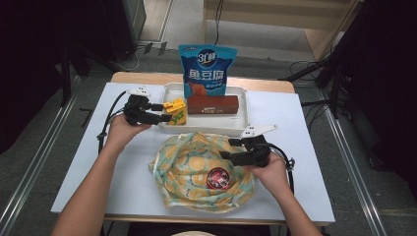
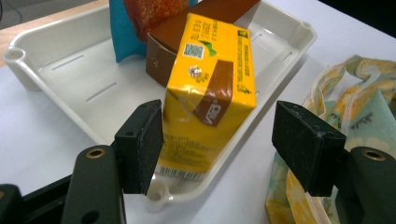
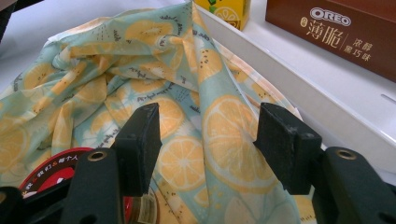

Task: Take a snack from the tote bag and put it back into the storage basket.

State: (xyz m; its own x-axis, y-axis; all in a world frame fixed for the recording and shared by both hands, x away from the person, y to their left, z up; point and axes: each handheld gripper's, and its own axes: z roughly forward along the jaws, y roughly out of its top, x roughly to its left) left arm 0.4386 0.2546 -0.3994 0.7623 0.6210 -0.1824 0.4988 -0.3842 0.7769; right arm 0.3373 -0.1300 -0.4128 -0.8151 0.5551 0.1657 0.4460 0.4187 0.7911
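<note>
Because the left gripper stands with jaws apart around the yellow carton, which leans at the white tray's near rim, a careless pull-back could tip it out. Behind it crowd a brown Oreo box and blue snack bag. Rightward, the right gripper hovers open over the lemon-print cloth bag, whose red-lidded jar could snag.

Red-lidded jar half behind the gripper, blue bag cropped.

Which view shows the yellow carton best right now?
The left gripper view: the yellow carton stands close-up in the white tray, its print visible. The high view shows it small; the right gripper view catches one corner.
</note>
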